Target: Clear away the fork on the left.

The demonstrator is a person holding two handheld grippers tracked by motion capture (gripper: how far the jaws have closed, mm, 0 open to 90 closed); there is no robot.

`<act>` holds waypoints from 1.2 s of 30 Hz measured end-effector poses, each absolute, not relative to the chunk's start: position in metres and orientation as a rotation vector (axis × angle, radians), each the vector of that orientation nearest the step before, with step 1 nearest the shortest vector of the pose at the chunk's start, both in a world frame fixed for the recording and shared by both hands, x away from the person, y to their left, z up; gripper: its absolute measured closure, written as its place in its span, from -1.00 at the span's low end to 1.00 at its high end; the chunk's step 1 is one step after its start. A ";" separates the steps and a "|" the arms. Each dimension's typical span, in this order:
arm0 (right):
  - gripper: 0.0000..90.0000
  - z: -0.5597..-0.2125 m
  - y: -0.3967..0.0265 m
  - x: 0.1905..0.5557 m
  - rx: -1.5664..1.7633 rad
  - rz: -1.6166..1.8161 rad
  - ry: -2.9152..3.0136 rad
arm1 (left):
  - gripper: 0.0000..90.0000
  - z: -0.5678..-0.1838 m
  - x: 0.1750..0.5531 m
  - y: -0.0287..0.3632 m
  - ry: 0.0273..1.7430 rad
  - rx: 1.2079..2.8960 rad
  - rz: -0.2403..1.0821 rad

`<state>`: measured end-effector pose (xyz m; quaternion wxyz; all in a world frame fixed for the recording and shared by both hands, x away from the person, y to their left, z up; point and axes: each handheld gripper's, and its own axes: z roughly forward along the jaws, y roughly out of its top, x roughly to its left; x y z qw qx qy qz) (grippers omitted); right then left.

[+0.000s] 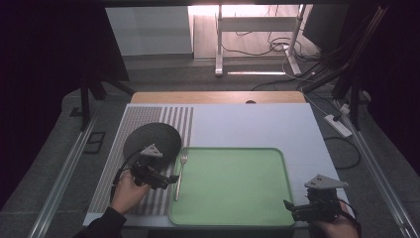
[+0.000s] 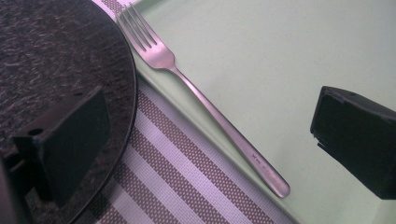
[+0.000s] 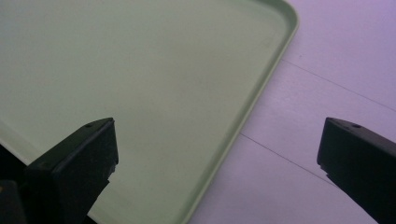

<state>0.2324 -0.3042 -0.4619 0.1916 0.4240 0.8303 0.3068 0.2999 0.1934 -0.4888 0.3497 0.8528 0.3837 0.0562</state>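
Both grippers, left (image 1: 171, 179) and right (image 1: 287, 206), are gaping wide; fork (image 1: 180, 173) is lying along the green tray's (image 1: 233, 223) left rim

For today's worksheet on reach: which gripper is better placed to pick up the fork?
Probably the left gripper: it hovers open right beside the fork, whose handle lies between its jaws. The right gripper sits open at the green tray's far corner.

Between my left tongs (image 2: 205, 154): brushed-metal fork (image 2: 205, 105), woven striped mat (image 2: 187, 182), speckled matt black disc (image 2: 60, 60). Below my right tongs (image 3: 219, 168): smooth green plastic tray (image 3: 140, 70).
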 end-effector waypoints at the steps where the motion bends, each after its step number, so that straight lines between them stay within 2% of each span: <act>1: -1.00 -0.462 -0.305 0.233 1.202 0.869 2.325 | -1.00 -0.489 0.299 0.194 0.994 2.209 0.150; 36: -1.00 -0.462 -0.305 0.233 1.208 0.858 2.320 | -1.00 -0.494 0.251 0.247 1.155 2.105 0.160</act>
